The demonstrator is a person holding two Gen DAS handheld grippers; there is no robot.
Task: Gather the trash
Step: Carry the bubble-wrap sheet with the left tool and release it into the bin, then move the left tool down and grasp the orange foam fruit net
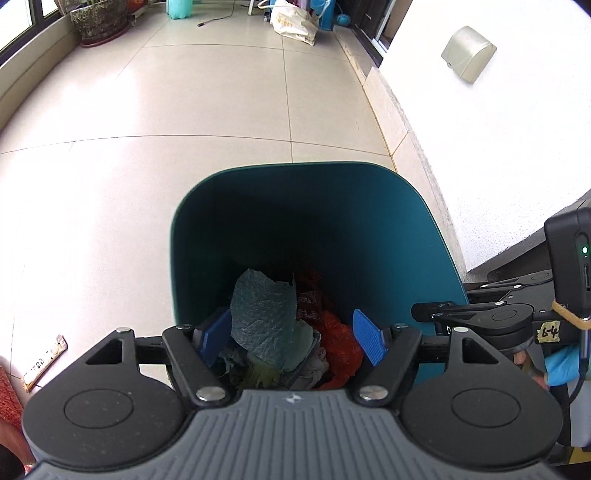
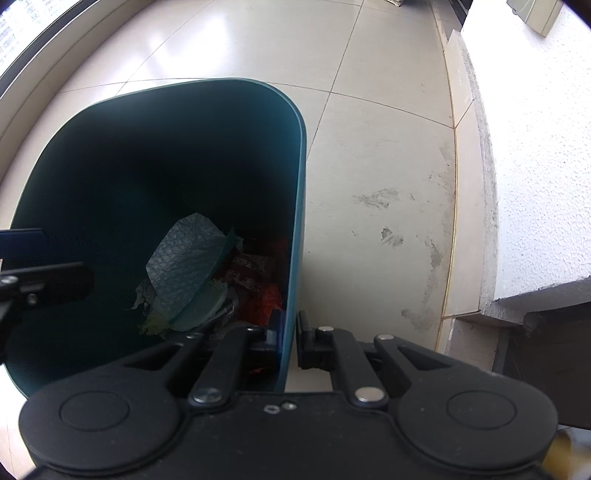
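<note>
We had the left tool (image 1: 293, 341) spread and empty over the bin (image 1: 388, 192), the trash (image 1: 264, 317) lying at its bottom. Our right tool (image 2: 290, 341) pinched the bin's wall. If that pinch slipped, the bin might tip and spill onto the floor (image 1: 184, 110).

You've got one teal bin (image 1: 388, 221) down there, and two grippers on it: the left gripper (image 1: 295, 341) and the right gripper (image 2: 290, 339). Inside, one green textured sheet (image 1: 264, 317) and one orange wrapper (image 1: 340, 350). Out on the floor: one plant pot (image 1: 98, 20), one white bag (image 1: 291, 20).
</note>
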